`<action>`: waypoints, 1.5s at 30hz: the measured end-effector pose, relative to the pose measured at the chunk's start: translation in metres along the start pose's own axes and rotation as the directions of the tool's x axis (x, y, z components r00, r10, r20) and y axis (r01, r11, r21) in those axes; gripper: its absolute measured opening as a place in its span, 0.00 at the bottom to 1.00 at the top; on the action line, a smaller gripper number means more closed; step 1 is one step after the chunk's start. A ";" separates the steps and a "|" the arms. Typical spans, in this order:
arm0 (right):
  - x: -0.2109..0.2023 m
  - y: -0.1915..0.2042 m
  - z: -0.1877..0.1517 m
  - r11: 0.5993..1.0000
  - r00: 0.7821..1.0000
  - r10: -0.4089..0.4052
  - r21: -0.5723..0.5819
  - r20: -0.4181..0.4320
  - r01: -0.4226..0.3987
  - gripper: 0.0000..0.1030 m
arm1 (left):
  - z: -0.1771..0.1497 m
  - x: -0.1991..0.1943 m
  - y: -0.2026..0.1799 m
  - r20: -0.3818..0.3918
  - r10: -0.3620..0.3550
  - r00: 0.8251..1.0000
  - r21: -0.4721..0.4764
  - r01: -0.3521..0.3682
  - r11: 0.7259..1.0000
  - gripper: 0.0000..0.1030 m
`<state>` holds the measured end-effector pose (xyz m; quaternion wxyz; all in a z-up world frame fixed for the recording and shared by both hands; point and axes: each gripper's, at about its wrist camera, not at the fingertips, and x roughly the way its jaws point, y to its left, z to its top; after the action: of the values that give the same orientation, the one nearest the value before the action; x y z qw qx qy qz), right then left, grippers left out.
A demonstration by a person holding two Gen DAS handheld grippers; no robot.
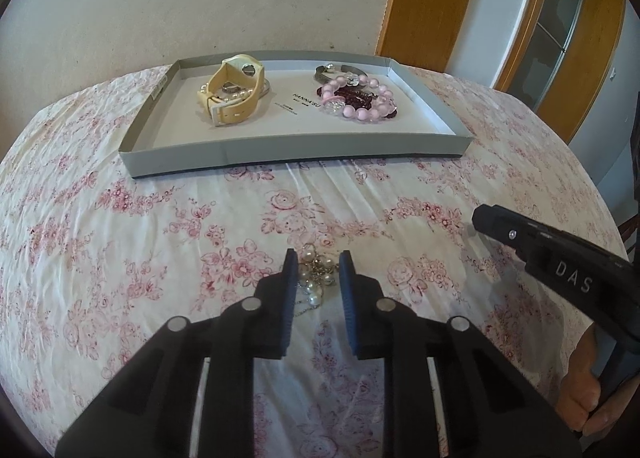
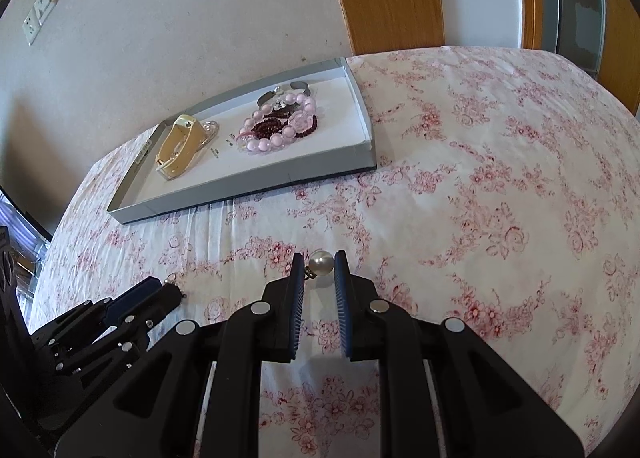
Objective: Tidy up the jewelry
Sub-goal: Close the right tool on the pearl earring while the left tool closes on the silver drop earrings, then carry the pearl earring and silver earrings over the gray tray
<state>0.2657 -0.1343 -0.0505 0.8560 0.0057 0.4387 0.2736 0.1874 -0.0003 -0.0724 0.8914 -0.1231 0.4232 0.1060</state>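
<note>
Left tool point(image 1: 318, 264) is angled steeply down at the floral cloth point(image 1: 120, 242) over the bench, its blue pads point(image 1: 289, 278) drawn in on either side of a pearl-and-chain cluster point(image 1: 316, 274). The beads fill the gap between the pads, but whether the pads actually press on them I cannot tell; a thin chain trails back under the fingers, out of sight.

Right tool point(image 2: 318, 264) tilts down too, its tips narrowly apart with a single large pearl point(image 2: 322, 262) between them, a small dark link showing against the left pad. It looks clamped, though the contact on the right pad is hard to confirm. In the left wrist view only that tool's black side shows at the right edge, with part of a hand point(image 1: 588, 398) cut off at the corner.

Farther back lies the grey tray point(image 1: 256, 148), holding a cream watch point(image 1: 234, 92) looped over a pearl bracelet on its left side, and a pink bead bracelet point(image 1: 356, 100) piled on dark red beads on its right side. A metal cuff point(image 1: 340, 70) behind them is partly hidden.
</note>
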 end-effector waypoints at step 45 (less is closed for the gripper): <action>-0.066 0.039 0.077 0.995 0.997 0.044 -0.096 0.070 -0.038 0.15 | 0.079 -0.099 0.029 0.087 -0.006 0.996 -0.038 0.010 0.999 0.06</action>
<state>0.2750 -0.1147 0.0565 0.8648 -0.0159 0.3939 0.3112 0.1750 0.0435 0.0498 0.9068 -0.1370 0.3816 0.1158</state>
